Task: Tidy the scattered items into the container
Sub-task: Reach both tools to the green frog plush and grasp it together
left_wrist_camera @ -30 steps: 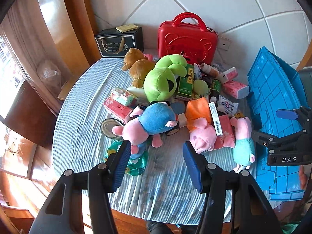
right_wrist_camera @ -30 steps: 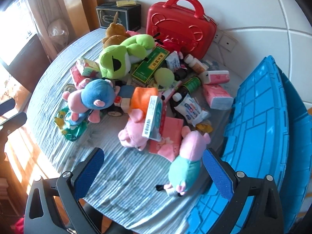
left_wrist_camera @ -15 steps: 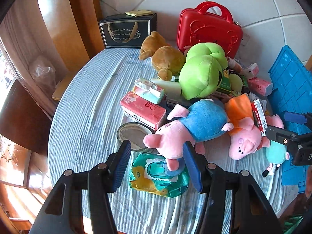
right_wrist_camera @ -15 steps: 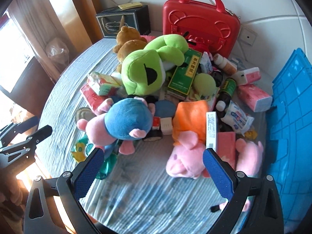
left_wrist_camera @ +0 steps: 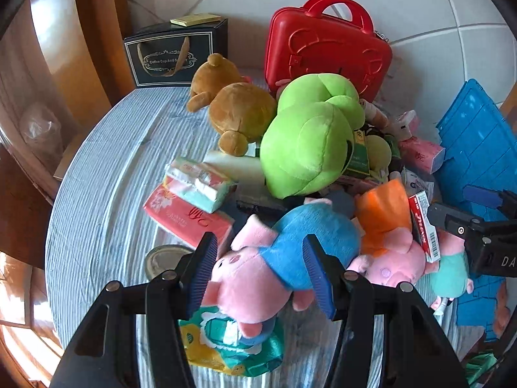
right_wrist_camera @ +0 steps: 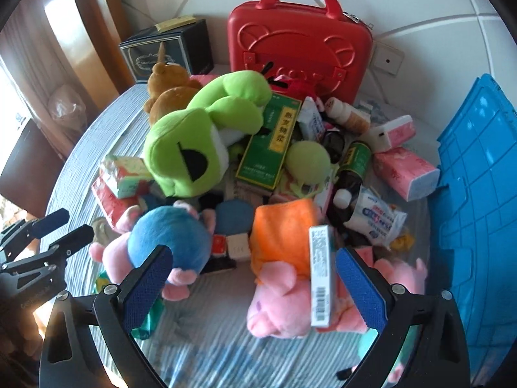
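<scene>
My left gripper (left_wrist_camera: 260, 274) is open, its blue pads on either side of the pink pig plush in blue (left_wrist_camera: 310, 236), low over its head; I cannot tell if a pad touches it. In the right wrist view the same pig (right_wrist_camera: 168, 242) lies at the left. My right gripper (right_wrist_camera: 255, 287) is wide open above the pink pig plush in orange (right_wrist_camera: 284, 236), which has a white barcoded box (right_wrist_camera: 320, 278) lying on it. The blue crate (right_wrist_camera: 468, 194) stands at the table's right edge.
A green frog plush (left_wrist_camera: 307, 142), a brown bear (left_wrist_camera: 239, 110), tissue packs (left_wrist_camera: 187, 216), a wet-wipe pack (left_wrist_camera: 226, 346), bottles and boxes crowd the round table. A red case (left_wrist_camera: 323, 51) and a black box (left_wrist_camera: 174, 55) stand at the back by the wall.
Both grippers have come down and in toward the pile. The left now straddles the blue-clad pig; the right has shifted left from the teal pig to the orange-clad one. Neither opening changed.
</scene>
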Action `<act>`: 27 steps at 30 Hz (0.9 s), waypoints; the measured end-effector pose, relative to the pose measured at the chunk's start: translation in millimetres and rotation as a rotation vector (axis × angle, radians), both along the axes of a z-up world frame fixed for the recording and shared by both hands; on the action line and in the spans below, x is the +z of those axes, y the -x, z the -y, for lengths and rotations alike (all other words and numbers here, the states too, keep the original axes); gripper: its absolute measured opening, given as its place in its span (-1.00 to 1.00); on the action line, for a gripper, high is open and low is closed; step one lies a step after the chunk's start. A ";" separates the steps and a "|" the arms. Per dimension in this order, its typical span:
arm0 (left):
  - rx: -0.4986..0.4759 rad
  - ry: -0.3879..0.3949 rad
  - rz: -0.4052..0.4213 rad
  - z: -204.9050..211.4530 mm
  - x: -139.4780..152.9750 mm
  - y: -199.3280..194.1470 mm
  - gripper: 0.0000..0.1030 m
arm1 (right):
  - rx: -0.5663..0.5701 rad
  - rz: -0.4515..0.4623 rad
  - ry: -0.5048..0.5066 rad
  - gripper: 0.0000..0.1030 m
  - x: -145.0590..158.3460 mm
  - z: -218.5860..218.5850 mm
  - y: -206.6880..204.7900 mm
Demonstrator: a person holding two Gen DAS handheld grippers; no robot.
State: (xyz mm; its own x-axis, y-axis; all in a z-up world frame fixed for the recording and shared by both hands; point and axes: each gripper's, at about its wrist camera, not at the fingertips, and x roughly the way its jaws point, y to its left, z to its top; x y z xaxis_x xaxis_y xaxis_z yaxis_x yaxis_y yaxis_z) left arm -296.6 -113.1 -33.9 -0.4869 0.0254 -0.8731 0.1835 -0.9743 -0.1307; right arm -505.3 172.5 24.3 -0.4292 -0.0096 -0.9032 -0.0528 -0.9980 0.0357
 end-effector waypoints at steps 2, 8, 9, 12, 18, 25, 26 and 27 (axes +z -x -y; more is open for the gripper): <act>-0.017 -0.014 0.008 -15.5 -5.4 21.4 0.06 | 0.002 0.002 -0.009 0.99 0.9 -14.4 12.2; -0.006 0.026 0.042 -45.9 -27.4 79.4 0.06 | 0.036 0.021 0.022 0.99 -9.5 -47.9 50.8; 0.009 0.062 0.050 -44.1 -30.2 84.9 0.06 | 0.047 0.028 0.028 0.99 -13.2 -49.5 56.7; 0.043 0.079 0.039 -20.0 -30.9 93.2 0.11 | 0.092 0.033 0.055 0.99 -21.9 -47.8 74.1; 0.175 0.209 0.021 43.4 -15.2 110.2 0.12 | 0.180 0.000 0.086 0.99 -31.8 -21.9 118.4; 0.223 0.075 0.014 83.1 -14.7 105.5 0.12 | 0.234 -0.012 0.132 0.51 -53.0 15.2 172.4; 0.215 0.054 0.011 81.0 -14.8 101.5 0.12 | 0.239 -0.011 0.130 0.51 -55.9 18.9 179.3; 0.210 0.040 0.012 77.5 -17.1 98.2 0.12 | 0.242 -0.010 0.127 0.51 -58.5 21.8 185.8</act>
